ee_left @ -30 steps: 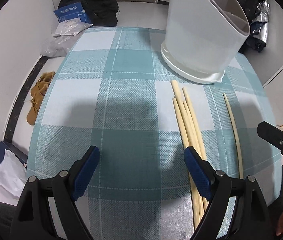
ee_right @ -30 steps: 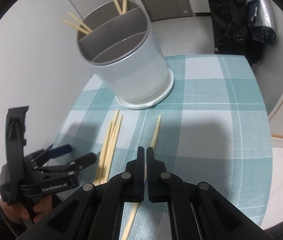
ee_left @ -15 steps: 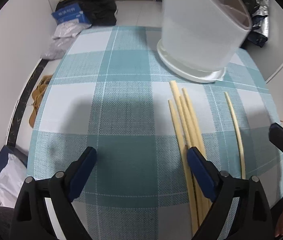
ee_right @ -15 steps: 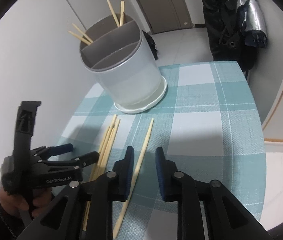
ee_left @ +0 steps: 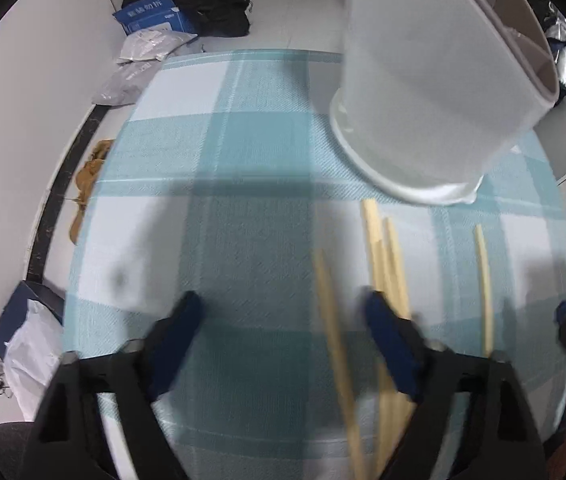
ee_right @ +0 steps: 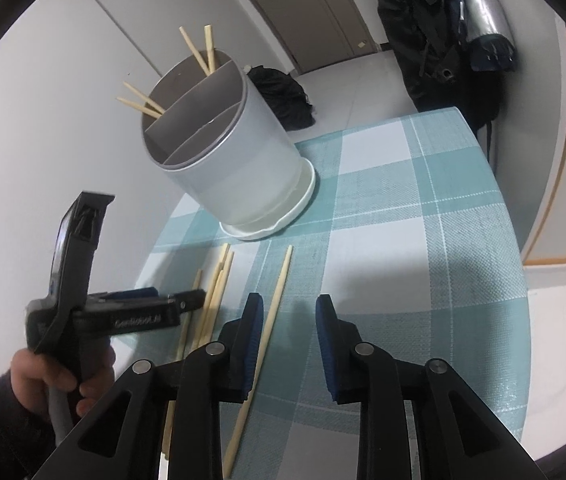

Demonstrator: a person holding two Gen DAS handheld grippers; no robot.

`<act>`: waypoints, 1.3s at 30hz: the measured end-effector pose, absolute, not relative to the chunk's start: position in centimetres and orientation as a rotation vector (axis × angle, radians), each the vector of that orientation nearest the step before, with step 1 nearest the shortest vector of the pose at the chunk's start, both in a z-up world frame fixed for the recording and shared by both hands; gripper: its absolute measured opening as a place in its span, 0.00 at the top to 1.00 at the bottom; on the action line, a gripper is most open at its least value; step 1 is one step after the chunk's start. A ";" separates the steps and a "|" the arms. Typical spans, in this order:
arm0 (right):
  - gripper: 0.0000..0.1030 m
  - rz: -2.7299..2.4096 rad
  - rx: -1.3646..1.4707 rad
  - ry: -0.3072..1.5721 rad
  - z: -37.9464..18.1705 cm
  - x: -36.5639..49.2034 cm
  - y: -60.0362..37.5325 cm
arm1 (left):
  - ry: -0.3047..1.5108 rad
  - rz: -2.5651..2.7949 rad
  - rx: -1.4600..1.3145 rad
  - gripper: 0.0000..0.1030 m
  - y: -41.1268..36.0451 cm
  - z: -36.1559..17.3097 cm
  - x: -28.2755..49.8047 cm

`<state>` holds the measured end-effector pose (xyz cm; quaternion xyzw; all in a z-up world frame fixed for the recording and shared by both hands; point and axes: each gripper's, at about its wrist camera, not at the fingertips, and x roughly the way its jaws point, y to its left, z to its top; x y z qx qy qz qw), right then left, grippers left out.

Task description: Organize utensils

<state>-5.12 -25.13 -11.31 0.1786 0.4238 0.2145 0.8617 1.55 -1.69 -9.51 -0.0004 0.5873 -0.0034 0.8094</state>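
A white utensil holder [ee_right: 239, 168] with grey dividers stands on the checked tablecloth [ee_right: 423, 216]; chopsticks [ee_right: 199, 50] stick out of its back compartments. It also shows in the left wrist view [ee_left: 435, 92]. Several loose chopsticks [ee_left: 383, 256] lie in a bunch in front of it, one [ee_left: 335, 340] skewed aside, and a single chopstick [ee_right: 275, 308] lies apart to the right. My left gripper [ee_left: 283, 320] is open and empty over the bunch. My right gripper [ee_right: 289, 312] is open and empty, its left finger beside the single chopstick.
The table's right edge [ee_right: 519, 280] drops to the floor. A blue box [ee_left: 149, 16], black bag [ee_left: 207, 0] and plastic packets [ee_left: 143, 52] lie on the floor beyond the table's far end. Dark jackets [ee_right: 443, 20] hang at the right.
My right gripper has opened from shut. My left gripper has moved forward over the bunch, and one chopstick has been knocked askew to the left.
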 end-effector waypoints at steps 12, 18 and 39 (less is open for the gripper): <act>0.71 0.428 0.318 0.935 -11.3 -5.1 -23.9 | 1.237 -0.057 -0.072 0.98 -0.6 -9.0 1.6; 0.71 0.397 0.205 0.988 -11.1 -3.2 -21.9 | 1.191 -0.086 -0.171 0.99 1.3 -8.3 1.7; 0.96 0.304 -0.187 1.124 -12.4 2.0 -14.3 | 0.778 -0.196 -0.452 0.99 5.8 -0.3 0.5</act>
